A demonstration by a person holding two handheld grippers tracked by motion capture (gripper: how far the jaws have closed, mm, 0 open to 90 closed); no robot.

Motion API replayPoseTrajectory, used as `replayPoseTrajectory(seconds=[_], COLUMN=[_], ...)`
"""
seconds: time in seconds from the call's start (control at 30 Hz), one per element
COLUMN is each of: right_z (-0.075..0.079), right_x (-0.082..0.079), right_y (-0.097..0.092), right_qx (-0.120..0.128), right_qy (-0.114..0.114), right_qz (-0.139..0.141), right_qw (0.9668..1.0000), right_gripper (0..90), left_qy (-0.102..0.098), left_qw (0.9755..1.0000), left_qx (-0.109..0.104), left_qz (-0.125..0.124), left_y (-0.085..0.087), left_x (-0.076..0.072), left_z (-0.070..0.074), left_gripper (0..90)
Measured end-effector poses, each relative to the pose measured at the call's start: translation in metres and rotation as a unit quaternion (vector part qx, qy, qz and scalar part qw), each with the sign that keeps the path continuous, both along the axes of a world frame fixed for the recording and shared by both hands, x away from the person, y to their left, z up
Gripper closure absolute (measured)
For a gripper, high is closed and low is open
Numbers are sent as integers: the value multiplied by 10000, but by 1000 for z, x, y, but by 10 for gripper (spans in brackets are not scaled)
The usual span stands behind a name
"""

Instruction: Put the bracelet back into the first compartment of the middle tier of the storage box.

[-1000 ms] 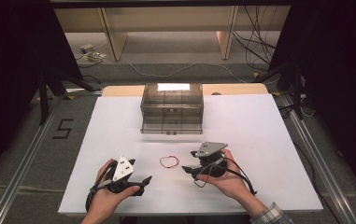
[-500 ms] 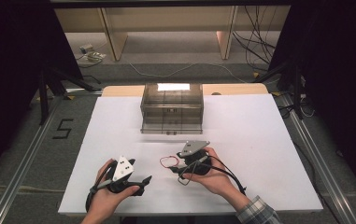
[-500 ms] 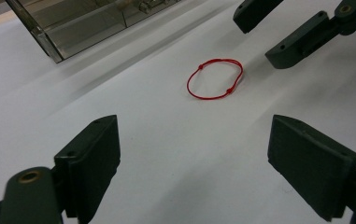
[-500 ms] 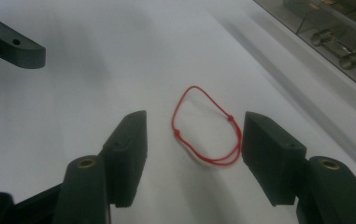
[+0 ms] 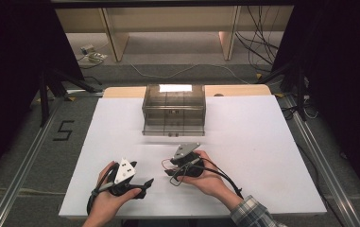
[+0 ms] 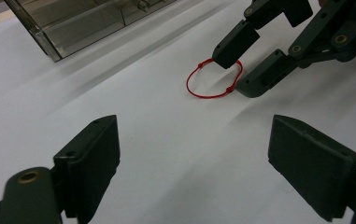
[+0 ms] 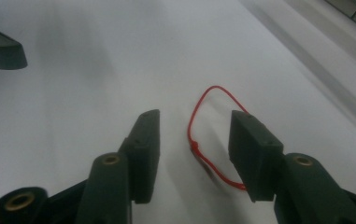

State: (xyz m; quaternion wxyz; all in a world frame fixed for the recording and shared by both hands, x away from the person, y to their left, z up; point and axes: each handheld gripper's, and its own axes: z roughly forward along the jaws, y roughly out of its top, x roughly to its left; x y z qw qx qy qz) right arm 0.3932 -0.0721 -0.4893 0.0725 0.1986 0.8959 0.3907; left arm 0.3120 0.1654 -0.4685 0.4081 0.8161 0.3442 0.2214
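A thin red string loop [image 5: 166,163] lies flat on the white table [image 5: 262,142], in front of a clear plastic drawer box [image 5: 174,109]. My right gripper [image 5: 168,171] points left and sits low over the loop. In the right gripper view its jaws [image 7: 194,140] stand on either side of the loop [image 7: 189,128]. They have just been closing and the pads are not pressing on the string. My left gripper [image 5: 143,187] rests near the front edge, open with nothing between its jaws [image 6: 194,158]. It faces the loop [image 6: 188,86] and the right gripper [image 6: 236,74].
The drawer box [image 6: 82,23] stands shut at the back middle of the table. Bare white surface spreads to the left and right of the hands. Dark floor, metal rails and cables surround the table.
The right hand has moved left and down to the red loop, and its jaws have narrowed around it. The left hand and gripper have stayed put.
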Motion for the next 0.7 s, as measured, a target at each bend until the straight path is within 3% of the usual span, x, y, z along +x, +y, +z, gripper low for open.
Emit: replayPoseTrajectory(seconds=[0.27, 0.7], right_z=[-6, -7], right_x=[4, 3], right_y=[4, 5], right_qx=[-77, -107], right_qy=[95, -48], right_qz=[-2, -54], right_qw=[9999, 9999], right_gripper=[674, 838], left_qy=[-8, -7], left_qw=[10000, 10000], left_qx=[19, 11], left_qz=[-16, -47], left_y=[0, -1], left_x=[0, 0], left_z=[0, -1], left_gripper=[168, 168])
